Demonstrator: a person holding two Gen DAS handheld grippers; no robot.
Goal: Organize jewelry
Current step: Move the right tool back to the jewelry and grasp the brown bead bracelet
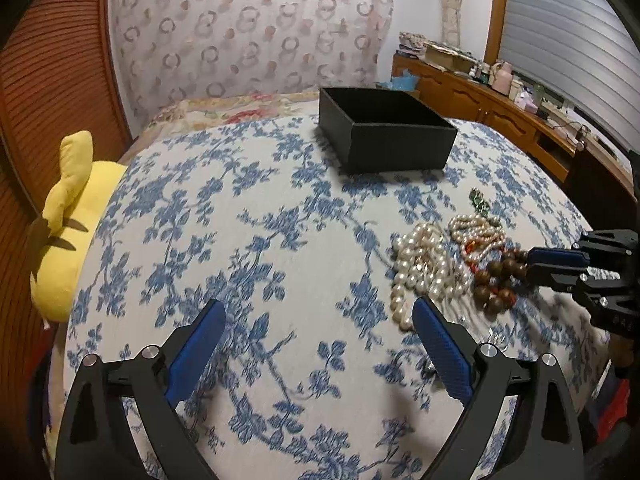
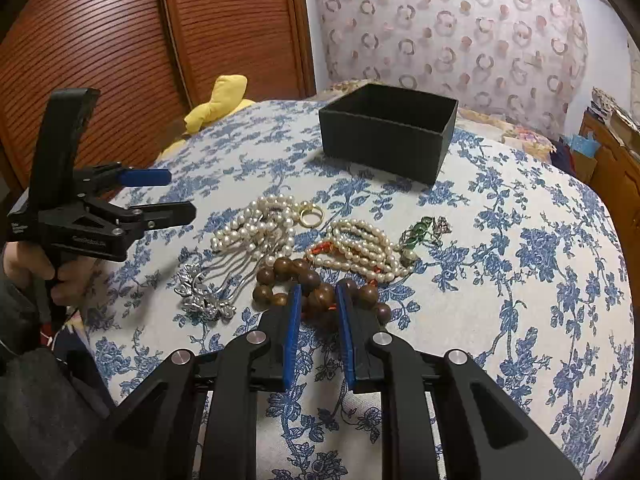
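A heap of jewelry lies on the blue-flowered bedspread (image 2: 520, 280): a white pearl strand (image 2: 252, 228), a second pearl strand (image 2: 360, 248), a brown wooden bead bracelet (image 2: 288, 270), gold rings (image 2: 310, 216), a green piece (image 2: 416, 236) and a silver chain (image 2: 204, 296). Behind it stands an open black box (image 2: 384, 140), nothing visible inside. My right gripper (image 2: 319, 288) is narrowly open, its tips on either side of the wooden beads (image 1: 500, 276), without pressing on them. My left gripper (image 1: 318, 304) is wide open and holds nothing, left of the pearls (image 1: 416, 268).
A yellow plush toy (image 1: 68, 220) lies at the bed's left edge by brown louvred doors (image 2: 100, 40). A patterned pillow (image 1: 248, 28) stands behind the black box (image 1: 400, 148). A cluttered wooden dresser (image 1: 500, 108) runs along the right. A person's hand (image 2: 24, 264) holds the left gripper (image 2: 180, 194).
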